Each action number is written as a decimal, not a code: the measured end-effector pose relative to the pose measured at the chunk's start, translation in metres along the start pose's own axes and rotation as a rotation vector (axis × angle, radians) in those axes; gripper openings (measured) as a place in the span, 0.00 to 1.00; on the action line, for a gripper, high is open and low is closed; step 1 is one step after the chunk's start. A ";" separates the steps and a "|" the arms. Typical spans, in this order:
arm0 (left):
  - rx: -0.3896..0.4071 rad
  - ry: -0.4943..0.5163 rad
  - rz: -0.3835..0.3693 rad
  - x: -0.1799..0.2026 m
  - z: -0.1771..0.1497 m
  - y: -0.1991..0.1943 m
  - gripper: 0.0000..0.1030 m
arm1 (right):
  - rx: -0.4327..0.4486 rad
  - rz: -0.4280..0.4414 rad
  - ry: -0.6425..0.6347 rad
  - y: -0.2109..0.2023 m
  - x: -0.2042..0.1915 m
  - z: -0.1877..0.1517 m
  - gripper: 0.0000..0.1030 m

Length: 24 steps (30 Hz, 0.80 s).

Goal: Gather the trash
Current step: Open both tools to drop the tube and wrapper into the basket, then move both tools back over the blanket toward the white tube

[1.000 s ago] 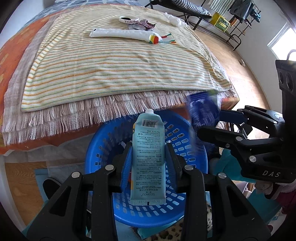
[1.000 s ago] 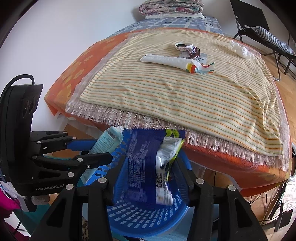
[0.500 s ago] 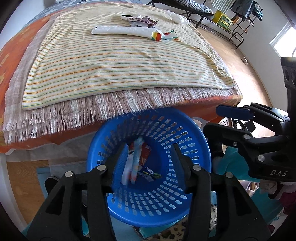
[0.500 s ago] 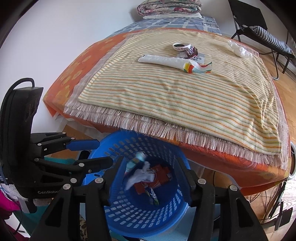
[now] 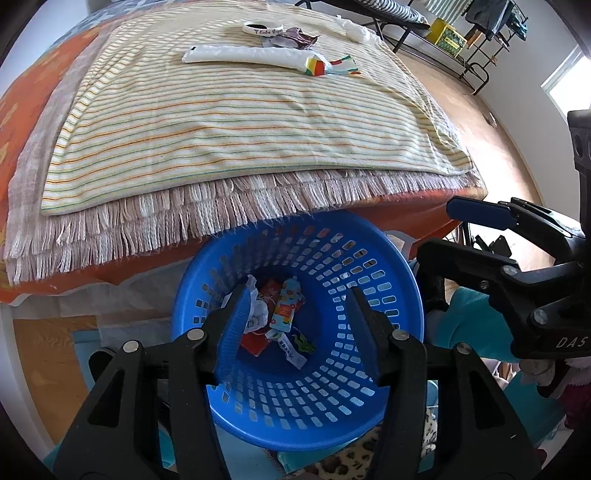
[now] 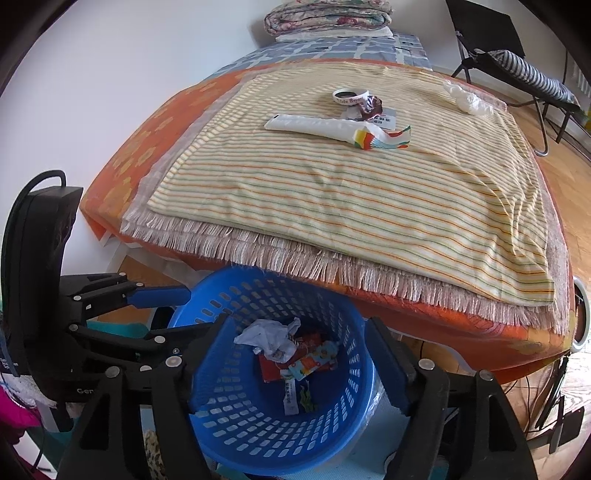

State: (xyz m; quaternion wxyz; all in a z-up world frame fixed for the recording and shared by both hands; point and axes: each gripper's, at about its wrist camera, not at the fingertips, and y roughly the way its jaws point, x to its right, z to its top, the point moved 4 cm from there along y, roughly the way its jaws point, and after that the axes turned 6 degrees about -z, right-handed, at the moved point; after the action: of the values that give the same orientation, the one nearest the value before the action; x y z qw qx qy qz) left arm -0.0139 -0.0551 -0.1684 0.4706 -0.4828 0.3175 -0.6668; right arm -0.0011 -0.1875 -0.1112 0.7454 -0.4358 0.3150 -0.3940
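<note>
Holding the left gripper (image 5: 299, 295) above the blue basket (image 5: 413, 295), its jaws having just been opening, now standing about half apart and gripping nothing, only basket floor showing between them. Holding the right gripper (image 6: 297, 325) beside it over the same basket, jaws also just having been opening, standing wider and clasping nothing.

Seeing collected trash (image 6: 295, 354) lying at the basket's bottom. Seeing more waiting well apart on the striped blanket (image 5: 240, 129): a long white wrapper (image 5: 251, 55), a tape ring (image 5: 263, 27), a dark crumpled wrapper (image 5: 295, 37), and a white plastic wad (image 5: 356, 31) at far right.

Risking a tipped basket by knocking its rim while lifting away. Risking snagging the blanket fringe overhanging the rim. Risking pinching blanket cloth along with the thin, flat wrapper.

Struggling to identify the basket's contents, all overlapping and partly masked by the fingers. Failing to read the ring's lettering. Losing the basket's base and the floor under it behind the grippers.
</note>
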 end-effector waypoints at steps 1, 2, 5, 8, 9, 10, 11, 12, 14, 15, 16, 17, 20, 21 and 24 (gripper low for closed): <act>0.000 -0.001 0.000 -0.001 0.000 0.000 0.53 | 0.000 -0.001 0.002 0.000 0.000 0.000 0.74; -0.001 -0.002 -0.001 -0.001 0.001 0.000 0.53 | -0.001 -0.002 0.007 0.000 0.001 0.001 0.74; -0.004 -0.002 0.000 -0.001 0.002 0.000 0.53 | -0.006 -0.005 0.013 0.001 0.002 0.001 0.74; -0.006 0.003 -0.004 0.000 0.005 0.000 0.53 | -0.009 -0.007 0.018 0.001 0.002 0.002 0.76; -0.006 0.007 -0.002 0.001 0.006 0.000 0.53 | -0.009 -0.007 0.022 0.001 0.002 0.002 0.83; -0.007 0.013 -0.001 0.002 0.008 0.000 0.54 | -0.006 -0.006 0.025 0.001 0.003 0.003 0.86; -0.009 0.018 -0.001 0.003 0.009 0.000 0.54 | 0.002 -0.004 0.030 -0.001 0.003 0.004 0.87; -0.008 0.021 -0.001 0.003 0.010 0.000 0.54 | 0.008 -0.004 0.035 -0.003 0.004 0.006 0.87; -0.006 0.027 0.001 0.004 0.014 0.000 0.59 | 0.017 -0.009 0.040 -0.004 0.006 0.009 0.87; -0.002 0.030 0.001 0.005 0.015 -0.002 0.62 | 0.021 -0.013 0.046 -0.005 0.008 0.011 0.87; 0.000 0.033 0.000 0.005 0.018 -0.003 0.62 | 0.024 -0.015 0.053 -0.006 0.010 0.013 0.87; 0.000 0.038 -0.002 0.006 0.020 -0.004 0.62 | 0.024 -0.015 0.059 -0.007 0.011 0.015 0.87; 0.005 0.051 -0.008 0.008 0.029 -0.009 0.62 | 0.036 -0.014 0.090 -0.010 0.018 0.021 0.87; 0.006 0.052 -0.011 0.008 0.031 -0.010 0.62 | 0.040 -0.015 0.100 -0.011 0.021 0.023 0.87; 0.017 0.061 -0.018 0.010 0.045 -0.015 0.62 | 0.056 -0.014 0.124 -0.017 0.028 0.030 0.88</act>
State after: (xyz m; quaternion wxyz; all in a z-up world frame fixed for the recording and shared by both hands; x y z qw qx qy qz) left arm 0.0228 -0.0577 -0.1364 0.4587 -0.4612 0.3215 -0.6881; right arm 0.0323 -0.2048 -0.0871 0.7337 -0.3917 0.3465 -0.4338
